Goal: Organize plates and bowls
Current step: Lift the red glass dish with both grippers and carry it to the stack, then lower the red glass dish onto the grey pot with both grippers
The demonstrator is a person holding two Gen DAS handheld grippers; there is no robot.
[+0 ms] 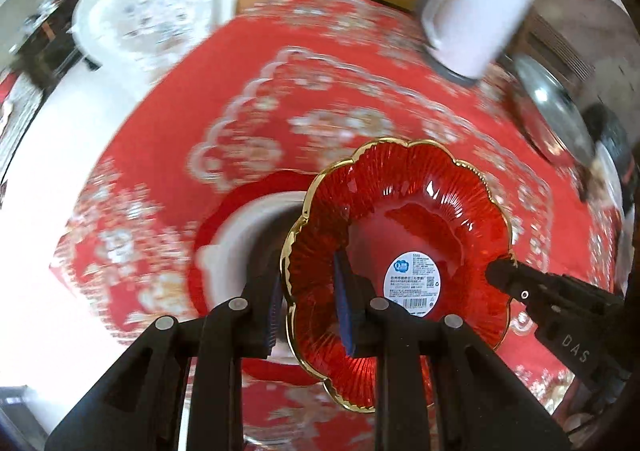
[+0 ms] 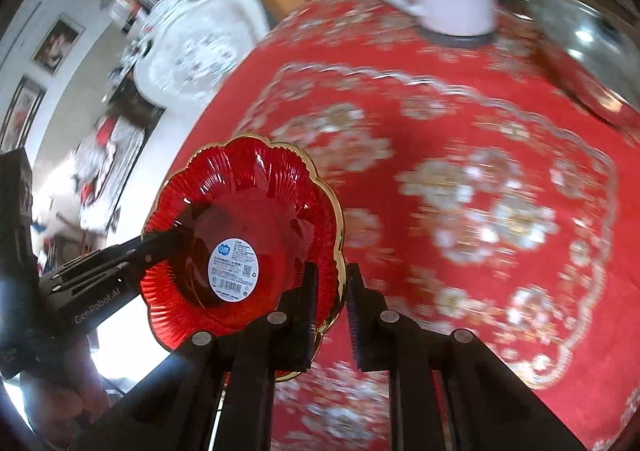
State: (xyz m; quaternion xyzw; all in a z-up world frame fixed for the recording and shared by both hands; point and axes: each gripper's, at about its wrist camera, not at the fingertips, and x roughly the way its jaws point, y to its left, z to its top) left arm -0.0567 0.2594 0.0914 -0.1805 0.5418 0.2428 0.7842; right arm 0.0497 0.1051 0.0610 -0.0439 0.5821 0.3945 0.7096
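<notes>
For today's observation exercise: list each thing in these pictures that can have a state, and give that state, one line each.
red glass plate: lifted off the table, tilted, gripped at opposite rims by both grippers
left gripper: shut on the plate's rim
right gripper: jaws astride the plate's rim; contact unclear
white container: standing on the tablecloth, top out of view
metal lid: lying at the table's edge
white tray: propped up beyond the table
</notes>
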